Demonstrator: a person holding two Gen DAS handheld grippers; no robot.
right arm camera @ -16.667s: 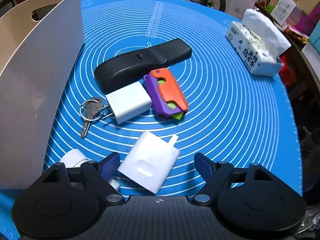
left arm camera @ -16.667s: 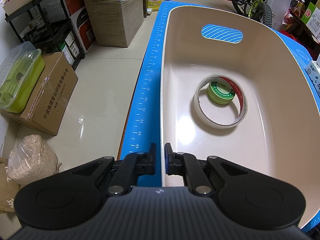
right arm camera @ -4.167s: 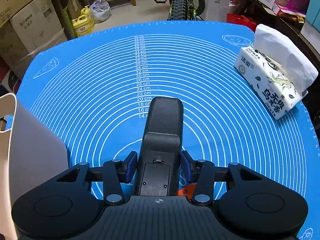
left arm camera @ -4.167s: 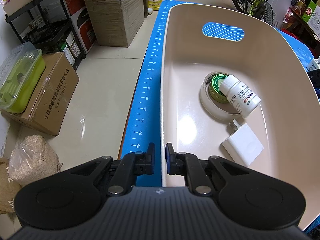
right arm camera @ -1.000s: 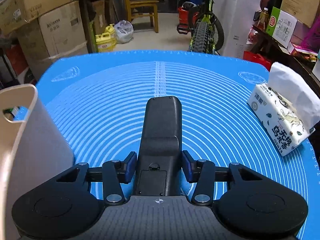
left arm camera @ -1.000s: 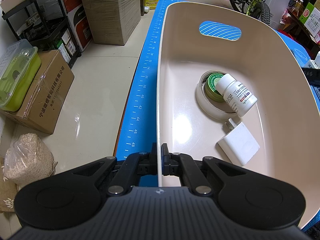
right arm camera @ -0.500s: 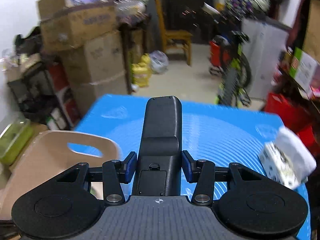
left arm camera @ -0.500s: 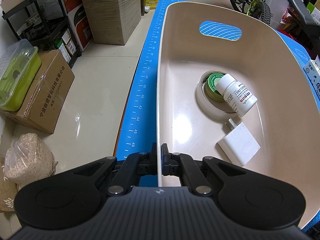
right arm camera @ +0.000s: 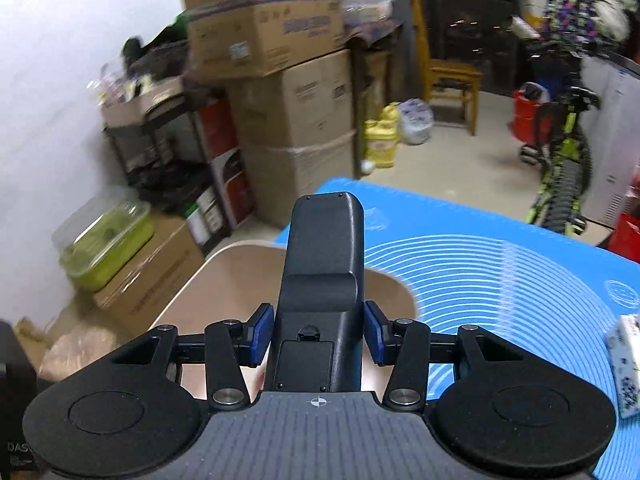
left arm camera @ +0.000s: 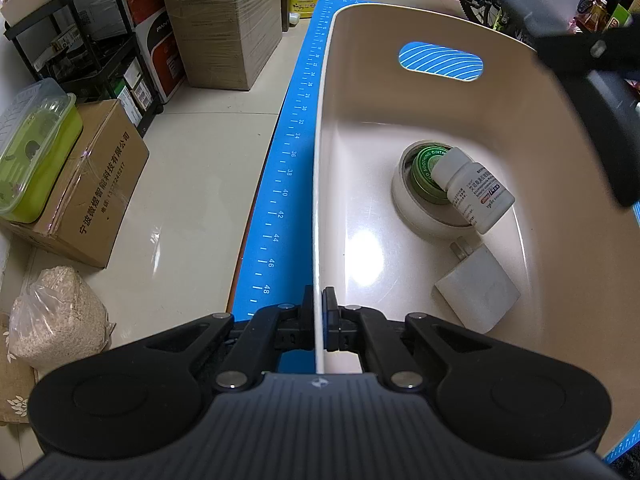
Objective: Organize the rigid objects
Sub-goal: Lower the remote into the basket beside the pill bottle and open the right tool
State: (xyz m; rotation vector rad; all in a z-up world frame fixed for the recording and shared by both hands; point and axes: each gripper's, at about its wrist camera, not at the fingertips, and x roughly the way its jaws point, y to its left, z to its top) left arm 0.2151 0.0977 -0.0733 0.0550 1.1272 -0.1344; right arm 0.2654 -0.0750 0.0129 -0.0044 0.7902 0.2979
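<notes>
In the right wrist view, the long black plastic case [right arm camera: 322, 296] is clamped lengthwise between the right gripper [right arm camera: 320, 334] fingers above the beige plastic bin [left arm camera: 520, 92], whose rim is pinched by the left gripper [left arm camera: 319, 322].

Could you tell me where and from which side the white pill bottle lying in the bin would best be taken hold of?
Probably across the middle of the pill bottle's body, coming straight down from above with the fingers on its two long sides. It lies on its side, cap propped on the tape roll, so the round body is exposed on top, while the bin walls block any sideways approach.
</notes>
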